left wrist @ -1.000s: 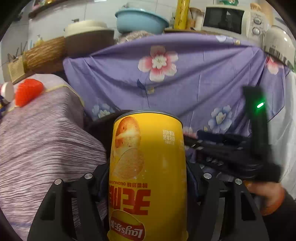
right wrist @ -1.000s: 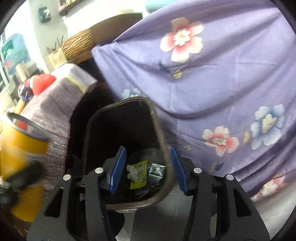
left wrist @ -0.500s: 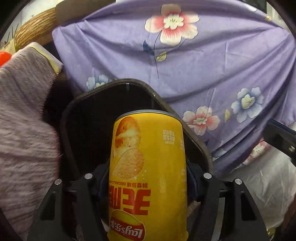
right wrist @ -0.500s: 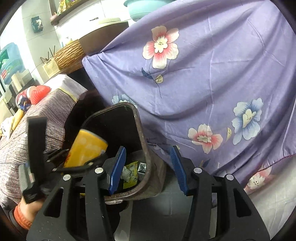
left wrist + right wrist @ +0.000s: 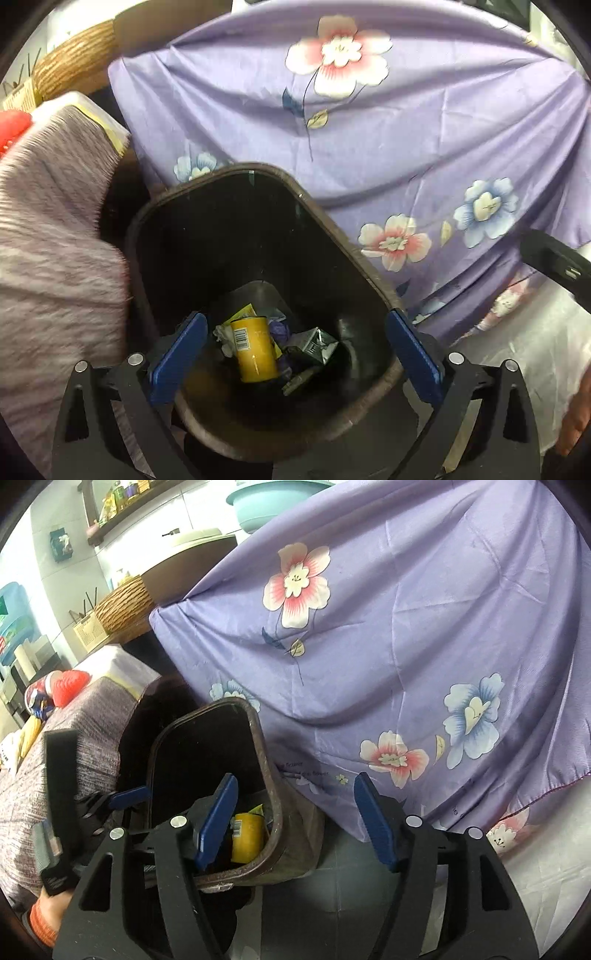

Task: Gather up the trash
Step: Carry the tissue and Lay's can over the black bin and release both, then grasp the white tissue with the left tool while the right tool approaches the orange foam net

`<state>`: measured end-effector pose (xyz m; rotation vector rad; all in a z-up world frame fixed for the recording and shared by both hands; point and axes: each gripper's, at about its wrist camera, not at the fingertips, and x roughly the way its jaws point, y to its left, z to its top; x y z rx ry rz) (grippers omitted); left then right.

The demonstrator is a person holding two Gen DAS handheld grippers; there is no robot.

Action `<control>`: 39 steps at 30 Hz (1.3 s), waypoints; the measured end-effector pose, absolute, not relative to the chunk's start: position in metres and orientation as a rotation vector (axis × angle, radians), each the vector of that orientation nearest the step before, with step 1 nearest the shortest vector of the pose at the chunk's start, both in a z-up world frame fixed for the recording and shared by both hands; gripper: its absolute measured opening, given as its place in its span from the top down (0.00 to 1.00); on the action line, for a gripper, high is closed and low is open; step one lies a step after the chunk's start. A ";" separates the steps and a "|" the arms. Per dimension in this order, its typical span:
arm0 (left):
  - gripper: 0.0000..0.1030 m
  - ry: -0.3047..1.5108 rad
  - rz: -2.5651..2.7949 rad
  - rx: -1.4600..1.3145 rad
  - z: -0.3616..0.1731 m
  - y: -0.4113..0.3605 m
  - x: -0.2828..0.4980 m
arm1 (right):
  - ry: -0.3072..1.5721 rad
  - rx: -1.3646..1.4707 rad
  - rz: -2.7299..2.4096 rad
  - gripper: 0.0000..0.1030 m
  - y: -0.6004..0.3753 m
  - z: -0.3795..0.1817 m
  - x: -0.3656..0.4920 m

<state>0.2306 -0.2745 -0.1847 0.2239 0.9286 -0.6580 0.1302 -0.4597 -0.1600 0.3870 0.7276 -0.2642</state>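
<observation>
The yellow cylindrical crisp can (image 5: 255,349) lies at the bottom of the dark brown plastic waste bin (image 5: 343,240), on a litter of crumpled wrappers and a small silver-green carton (image 5: 314,341). The left gripper (image 5: 295,354) hangs over the bin's mouth, its jaws having just sprung wide apart, blue pads (image 5: 177,354) spread with nothing between them but the view down into the bin. That piece of trash is in.

The right gripper (image 5: 295,825) sits off to the bin's near corner, its jaws also just opened further and gripping nothing; the bin's wall passes through the gap (whether a pad brushes the rim cannot be told from here). In the right wrist view the can shows as a yellow patch at about seven o'clock from frame centre.

What could go wrong now? The left gripper is low over the opening, so a careless pull-back could catch a pad on the rim at its five o'clock and tip or drag the bin. The right gripper's left finger reaches inside the wall, and a sideways swing would knock it. The purple floral cloth (image 5: 406,129) drapes close behind the bin from twelve to three o'clock, and the striped mauve knitted fabric (image 5: 55,240) presses in at nine; either could snag an open jaw swung wide on the way out.
</observation>
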 end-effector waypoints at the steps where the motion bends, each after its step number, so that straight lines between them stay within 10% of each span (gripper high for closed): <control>1: 0.06 0.918 -0.662 0.218 -0.179 -0.271 0.226 | 0.726 0.389 -0.266 0.36 -0.460 -0.159 0.130; 39: 0.05 0.688 -0.210 0.175 -0.034 0.008 0.201 | 0.648 0.144 0.264 0.25 -0.259 -0.073 0.201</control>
